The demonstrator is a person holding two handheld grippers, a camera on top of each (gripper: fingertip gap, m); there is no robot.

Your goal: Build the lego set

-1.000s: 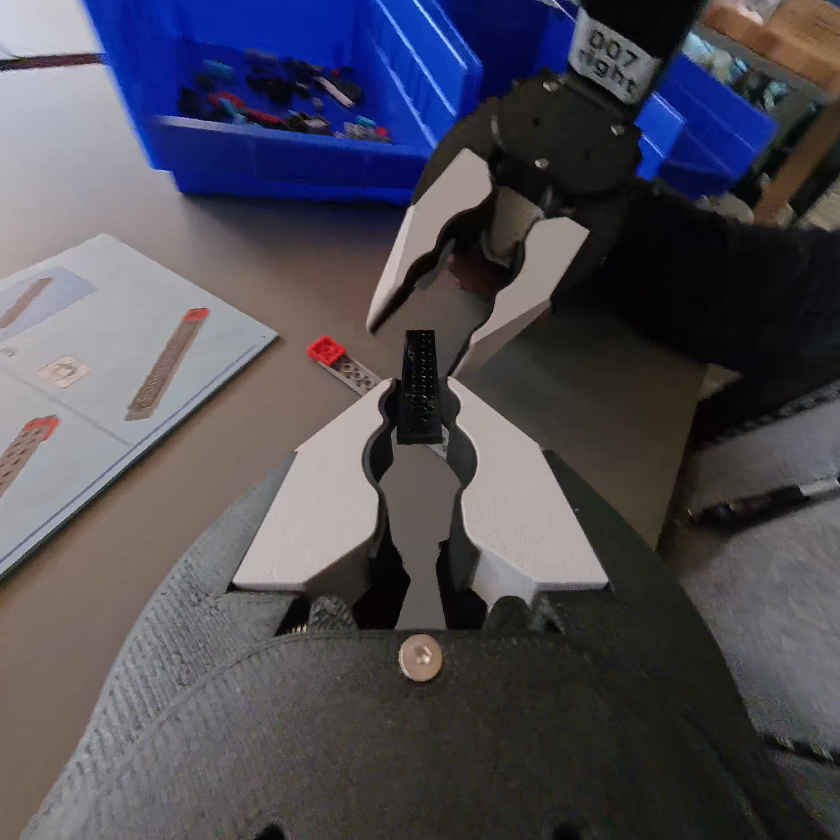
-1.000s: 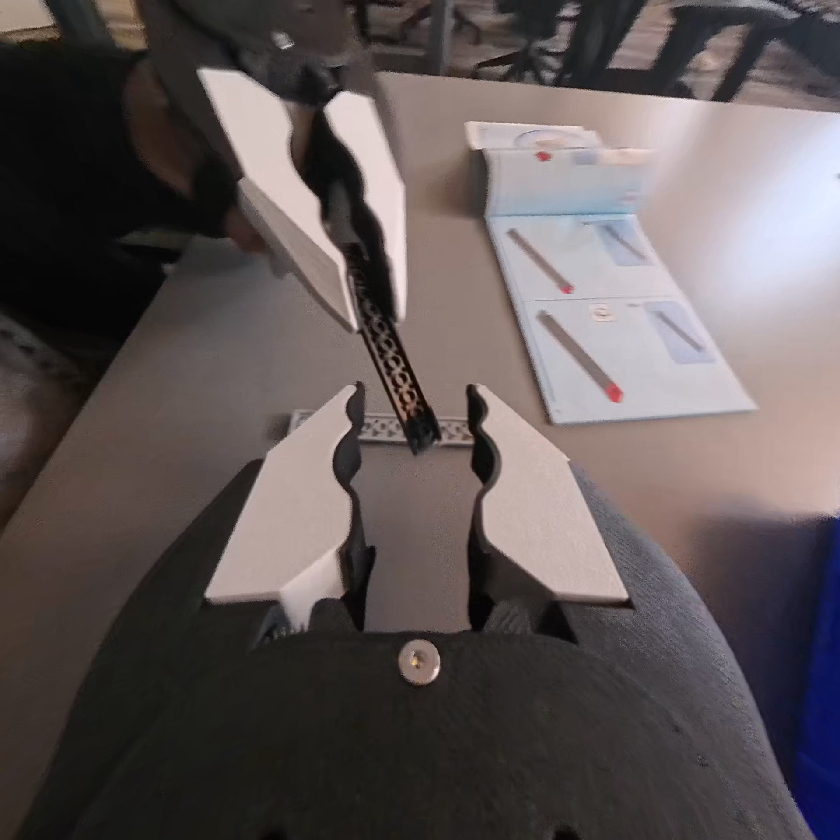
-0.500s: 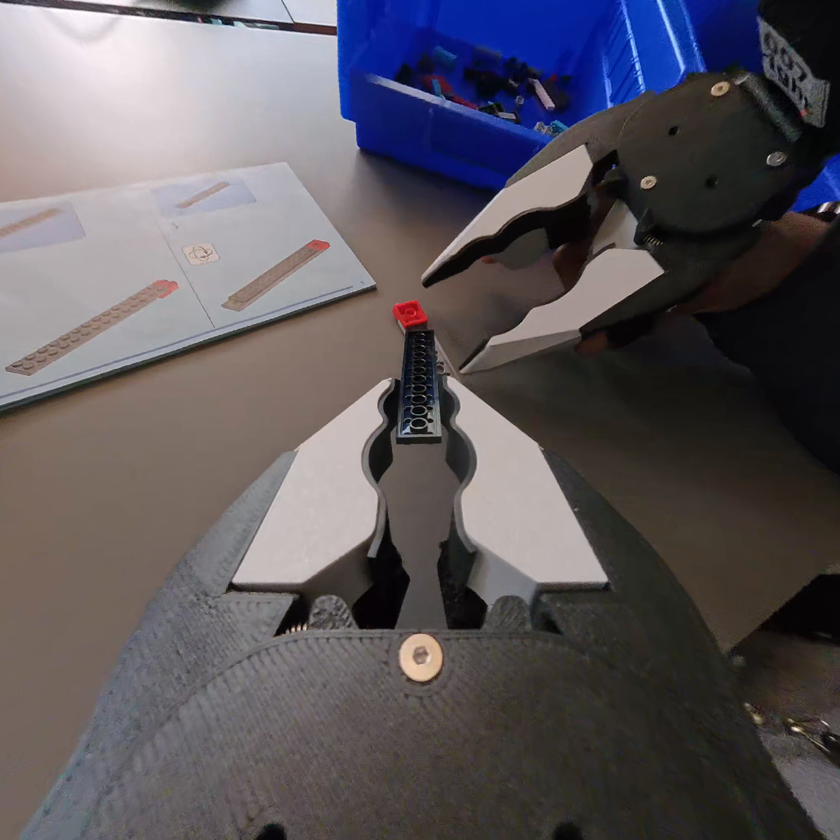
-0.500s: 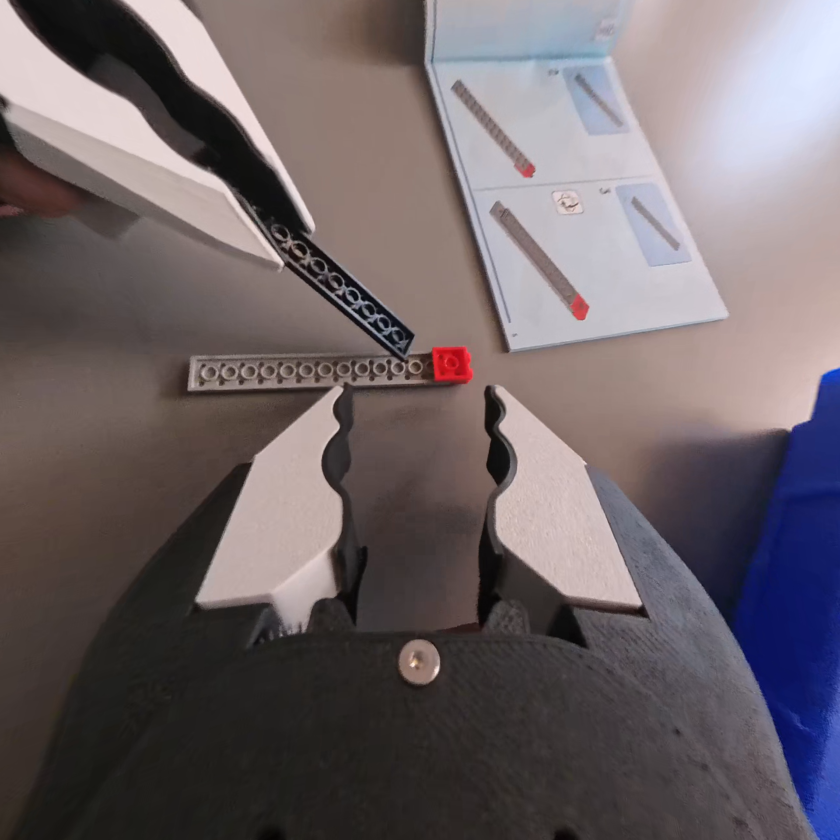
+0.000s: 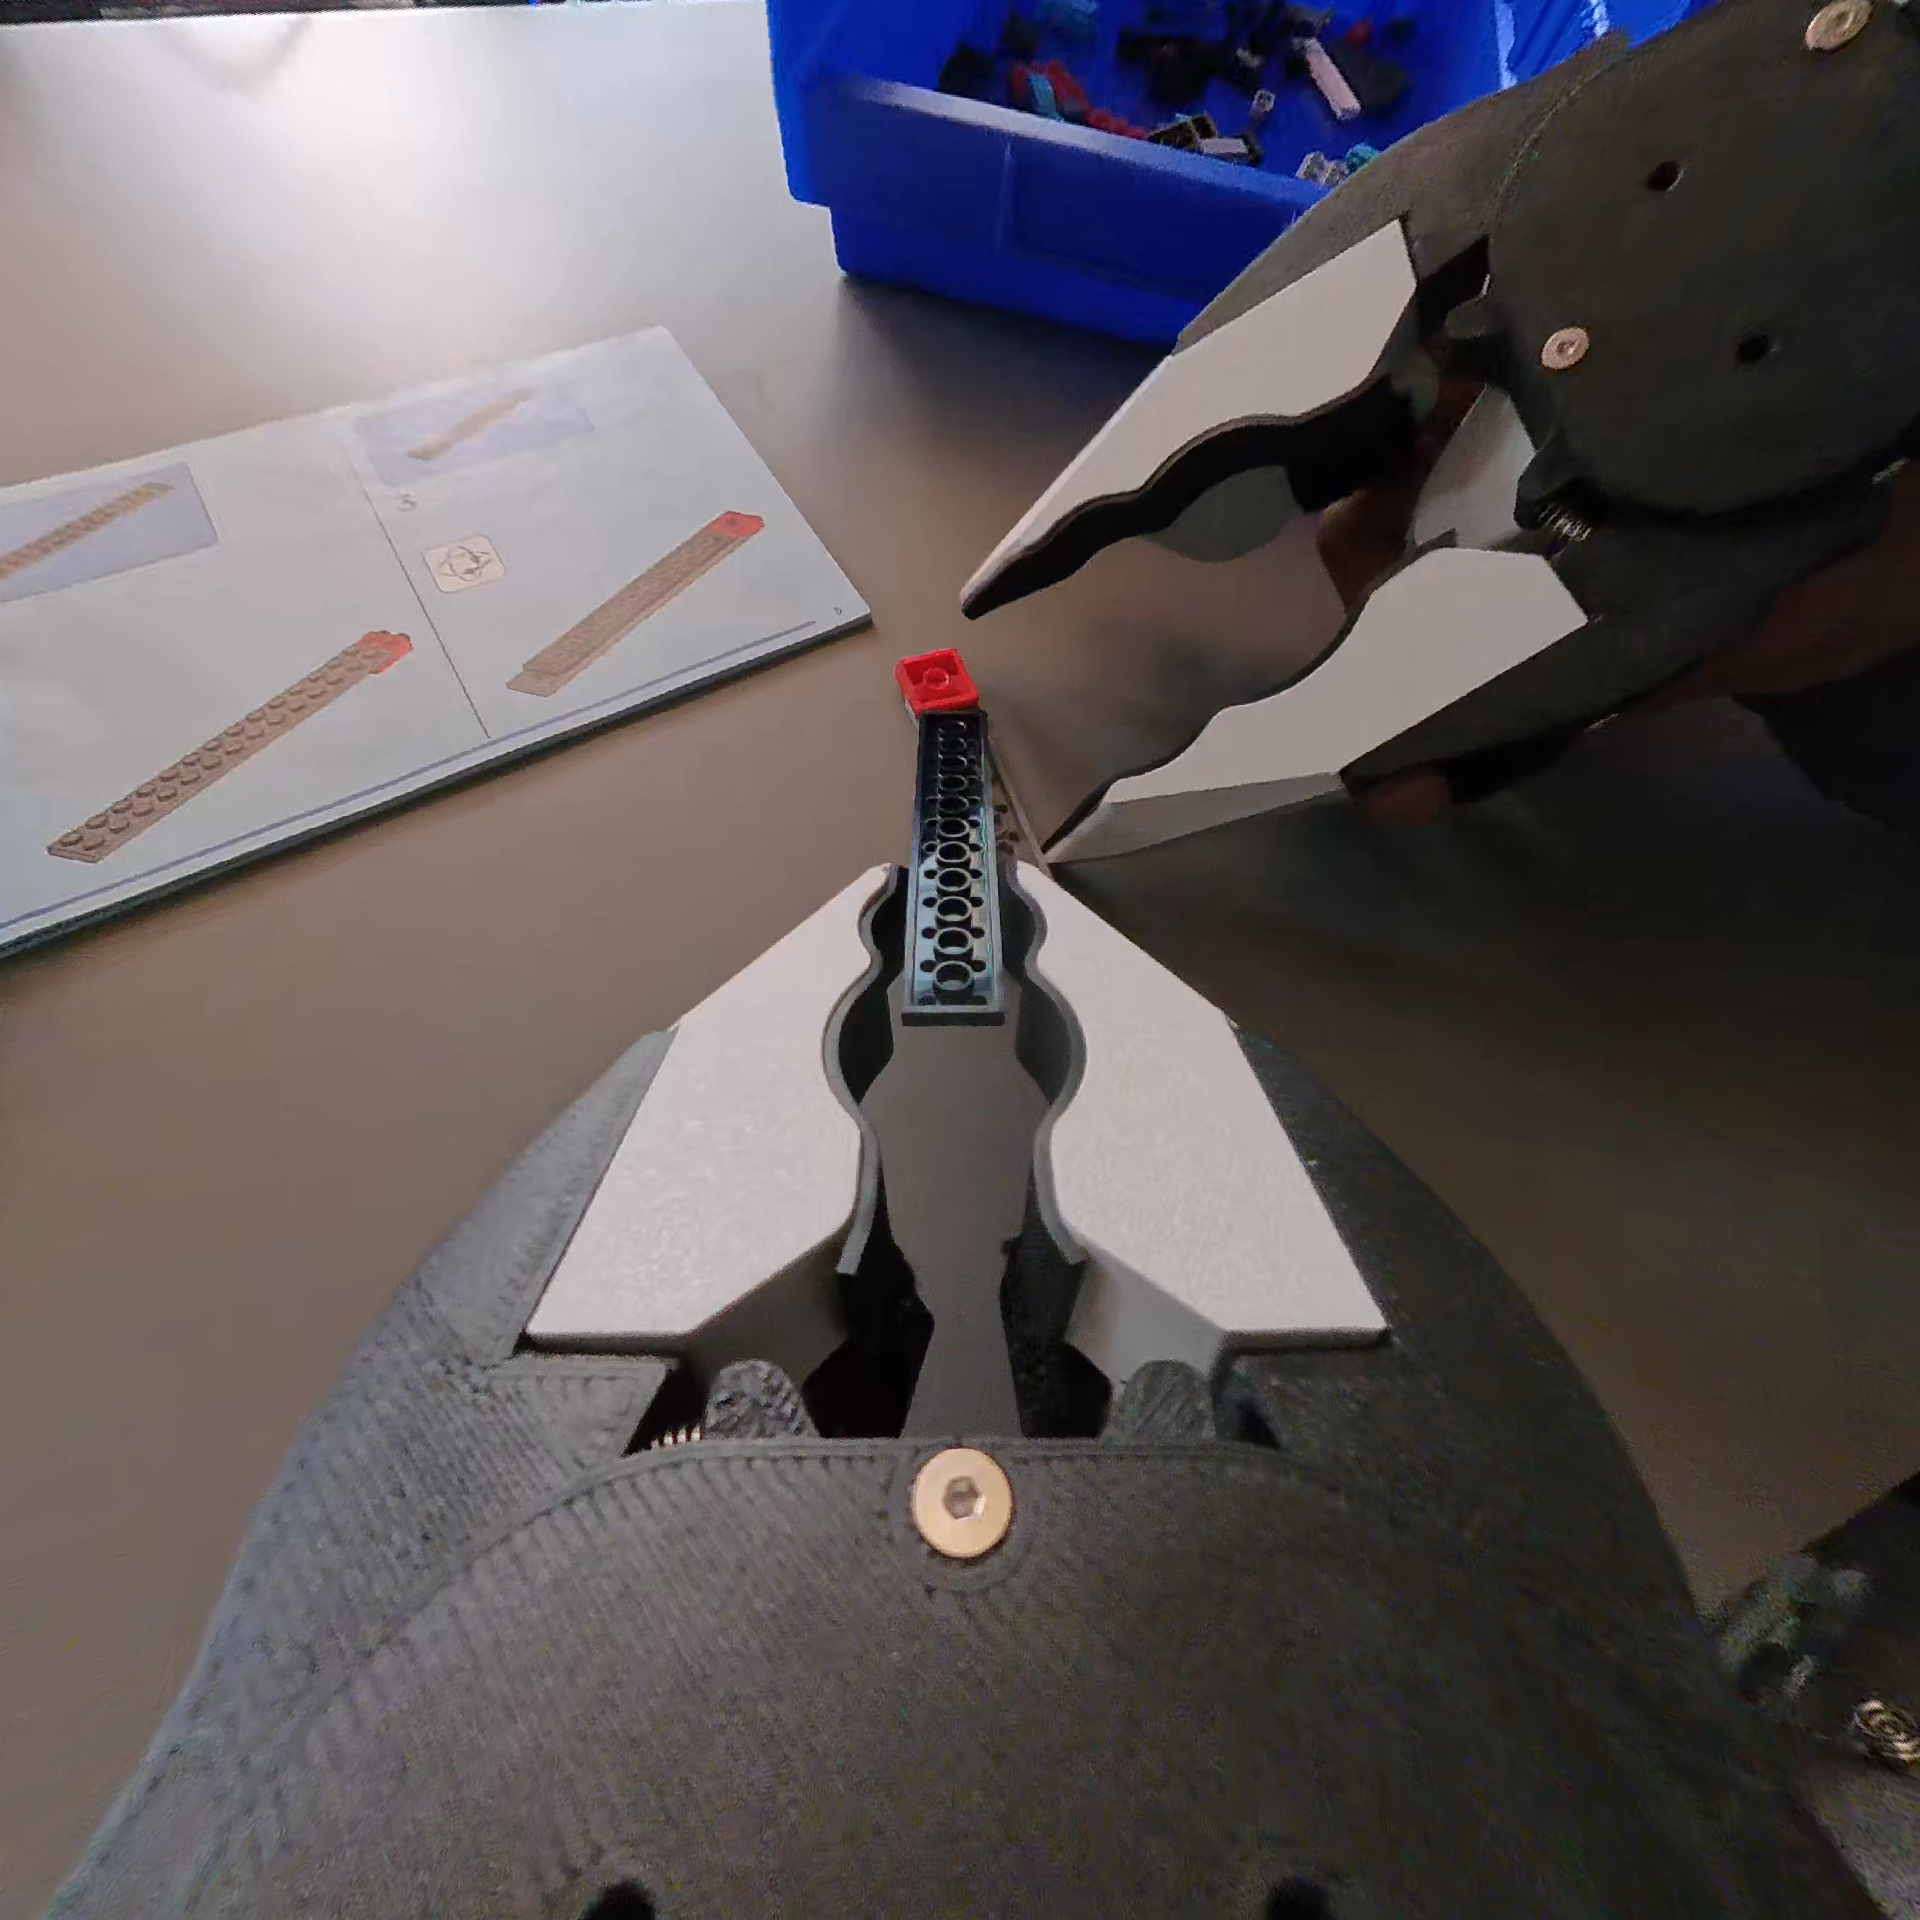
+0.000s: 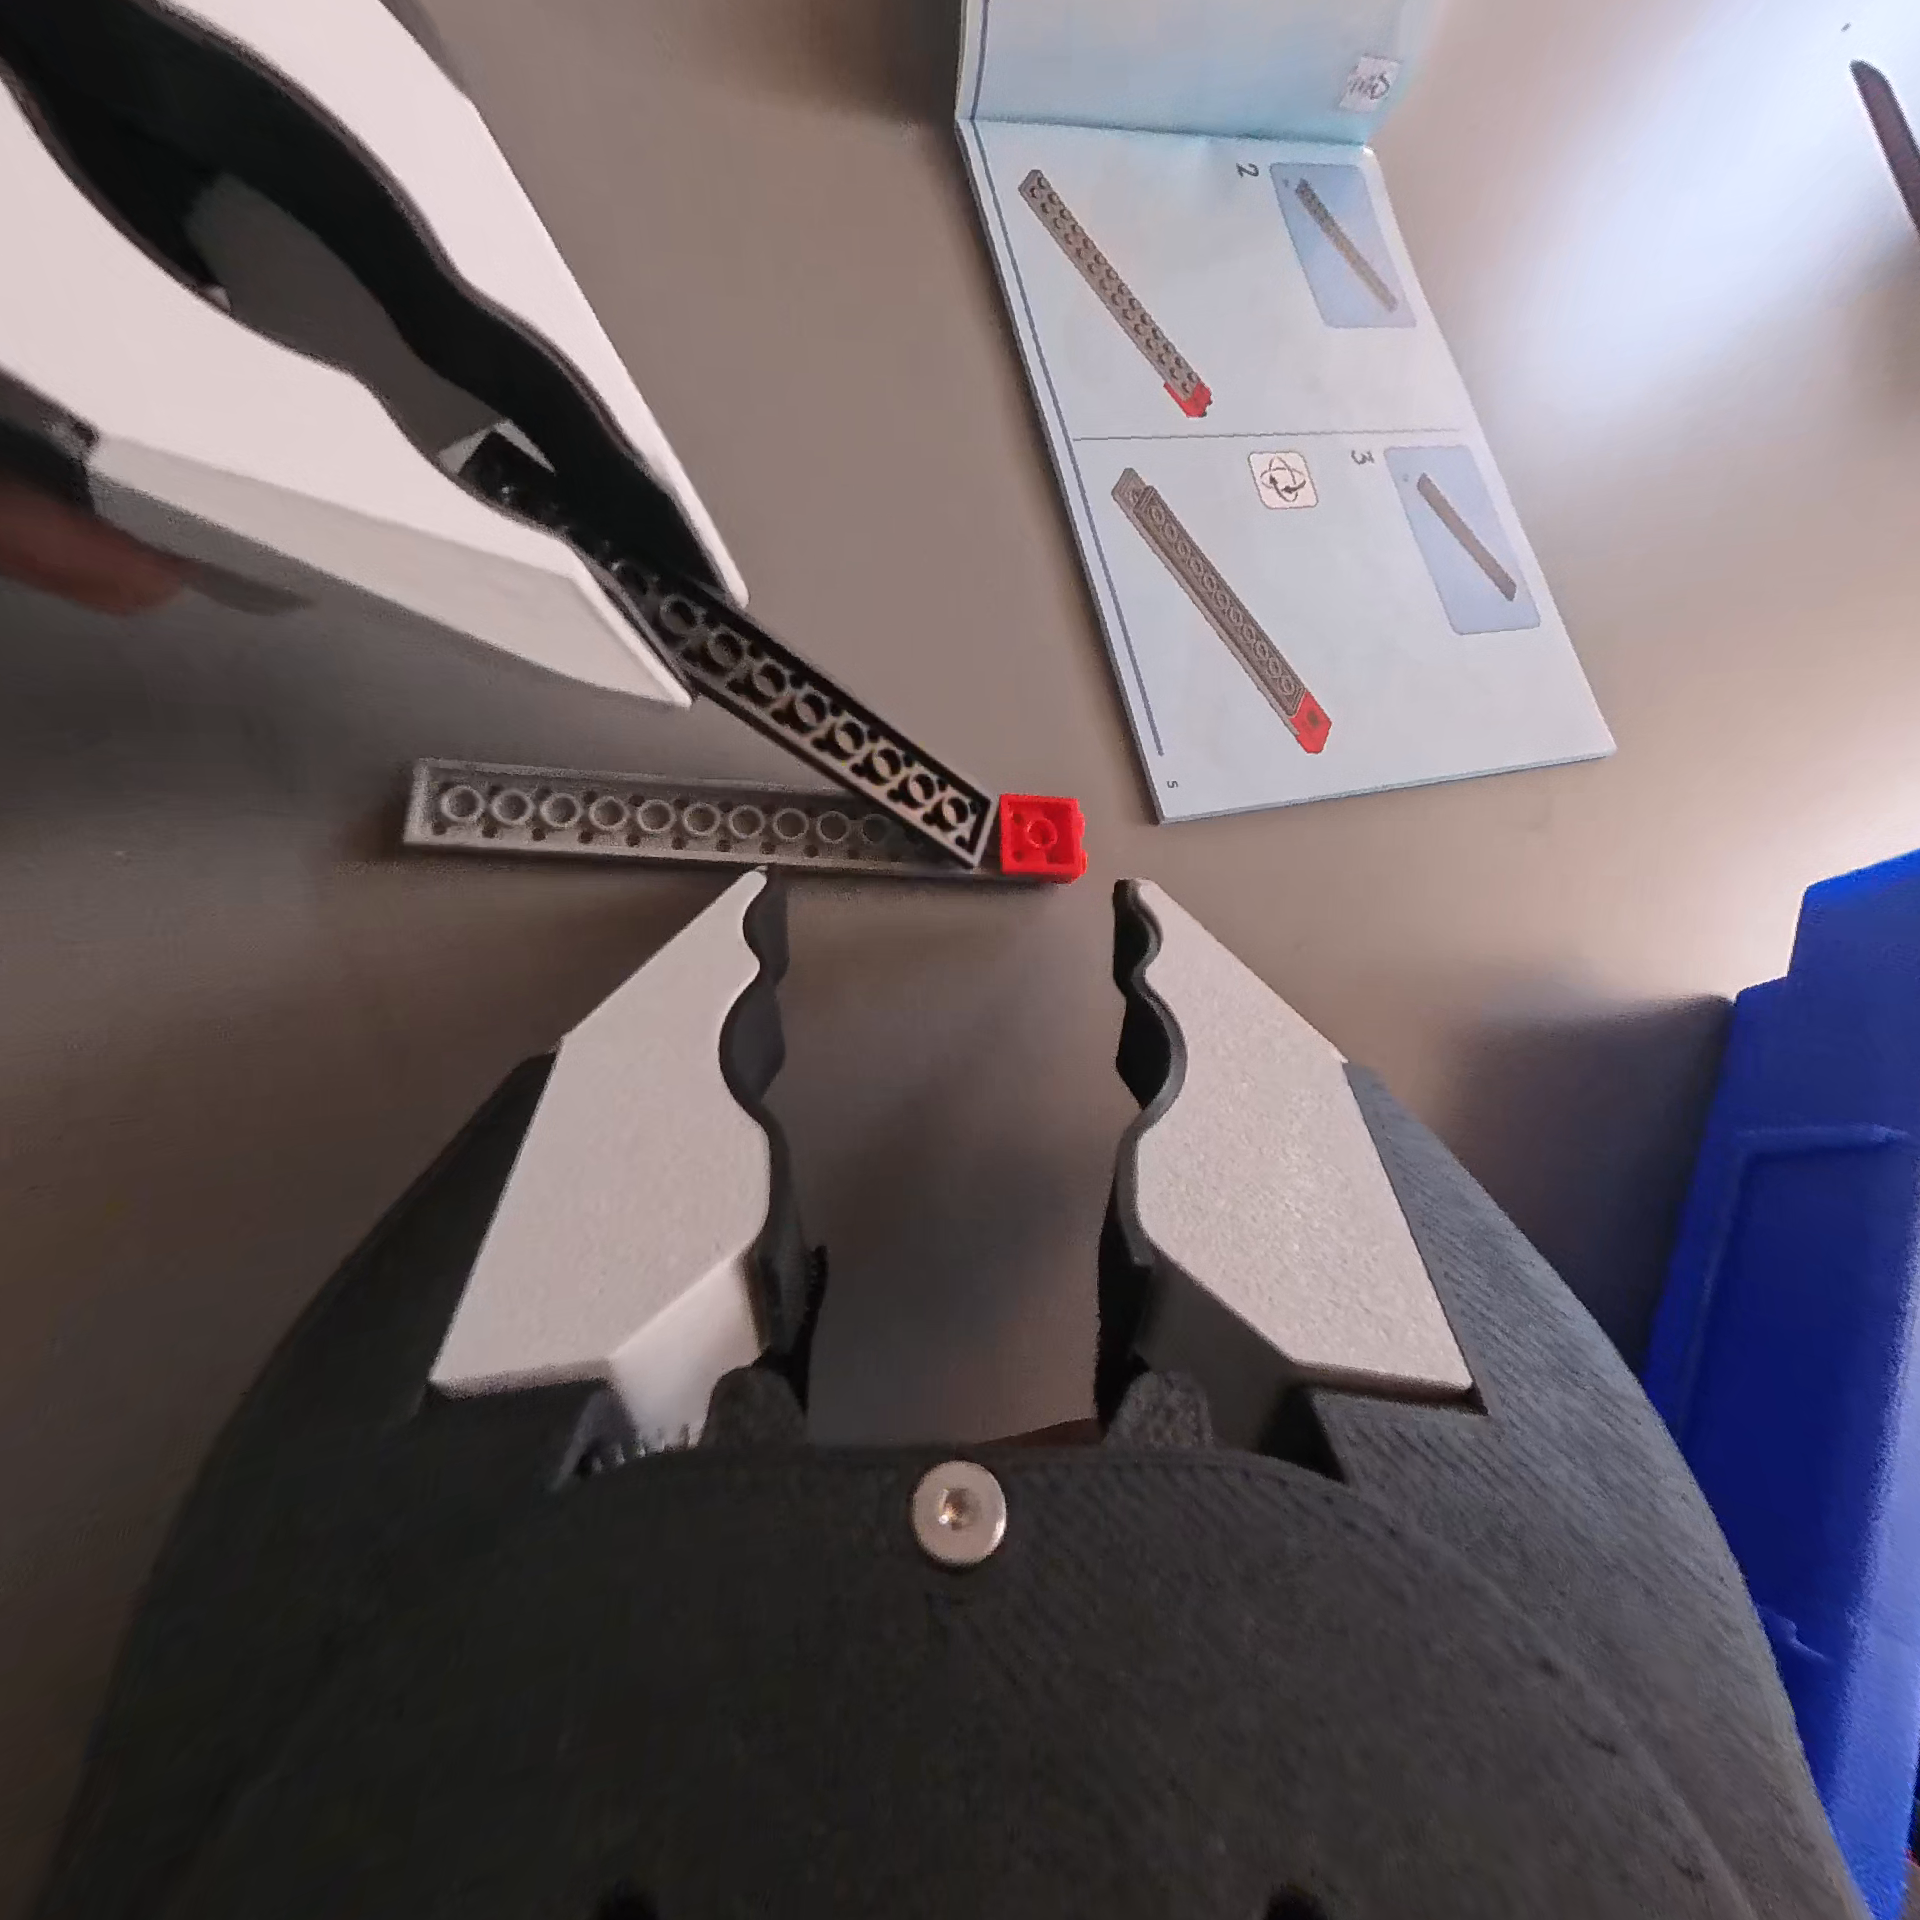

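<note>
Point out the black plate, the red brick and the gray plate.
black plate [image 6: 831,727]: right wrist view, middle of its underside.
red brick [image 6: 1040,831]: right wrist view, its top face.
gray plate [image 6: 623,816]: right wrist view, its bare middle stretch.

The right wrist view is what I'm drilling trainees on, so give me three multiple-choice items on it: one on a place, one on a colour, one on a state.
1. Where is the small square brick?
A. at the end of the grey plate on the table
B. inside the blue bin
C. on the instruction booklet

2. What colour is the long plate held by the left gripper?
A. red
B. black
C. yellow

3. How does the right gripper stand?
A. shut on the grey plate
B. shut on the red brick
C. open, holding nothing

Answers: 1 A, it sits against the grey plate's end. 2 B, the tilted plate between the left fingers is black. 3 C, its fingers stand apart with bare table between.
</note>
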